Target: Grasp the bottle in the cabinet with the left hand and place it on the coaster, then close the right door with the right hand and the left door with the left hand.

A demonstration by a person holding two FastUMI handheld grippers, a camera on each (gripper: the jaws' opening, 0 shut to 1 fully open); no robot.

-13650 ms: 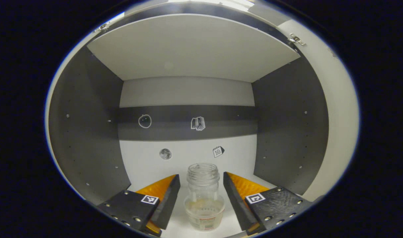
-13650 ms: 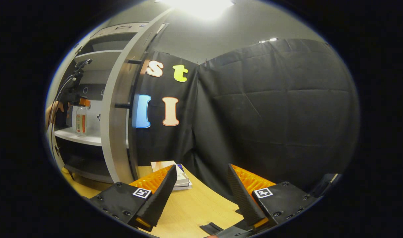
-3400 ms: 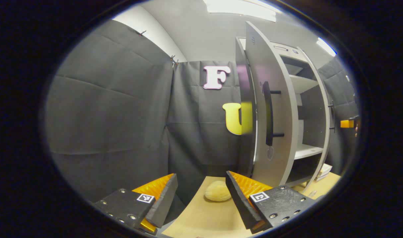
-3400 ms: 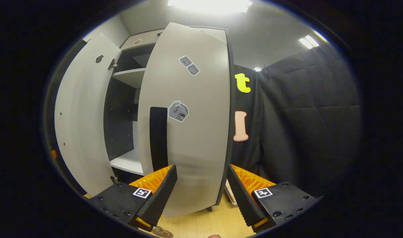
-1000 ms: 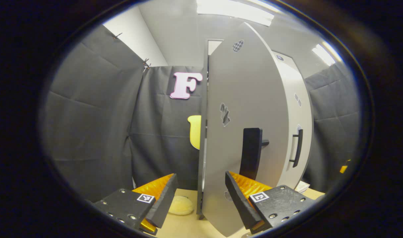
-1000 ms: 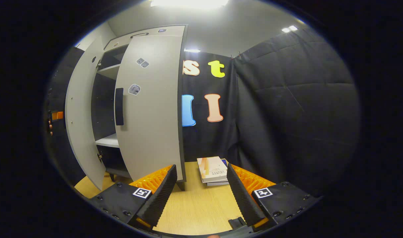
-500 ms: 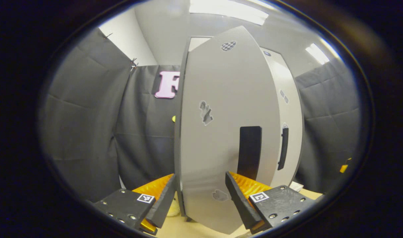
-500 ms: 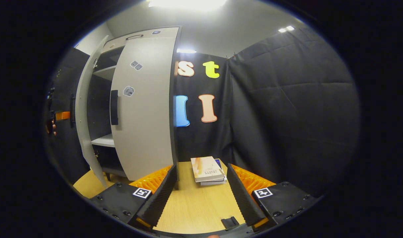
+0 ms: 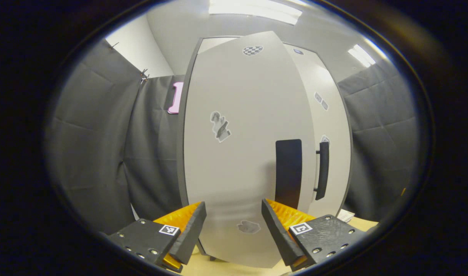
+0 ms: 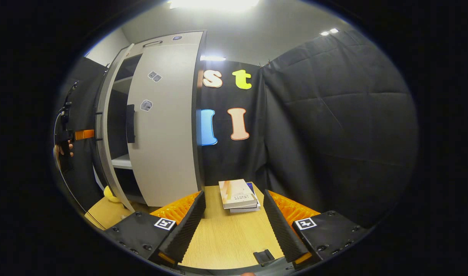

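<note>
The left door of the cabinet is the thing in hand — it faces the left gripper squarely, its grey front close ahead of that gripper's two fingers, which stand wide apart with nothing between them. Seen from the right gripper view, this door is nearly home but not quite: a narrow gap is left between its edge and the right door, through which a strip of white shelf shows. The right door looks shut against the cabinet frame. Its handle stands just to the right of the left door's handle.

By my reading the bottle step and the right door are done, and the last step, closing the left door, is almost finished. The bottle and coaster can't be placed from these pictures; no bottle shows on the strip of shelf in the gap.

The right gripper hangs well to the right of the cabinet, over the wooden table, its fingers also spread wide and empty, with a stack of books beyond them. The left gripper and the hand holding it sit just outside the left door.

What is likely needed next — a short, gentle push on the door's face, near the handle side, until it meets the frame.
</note>
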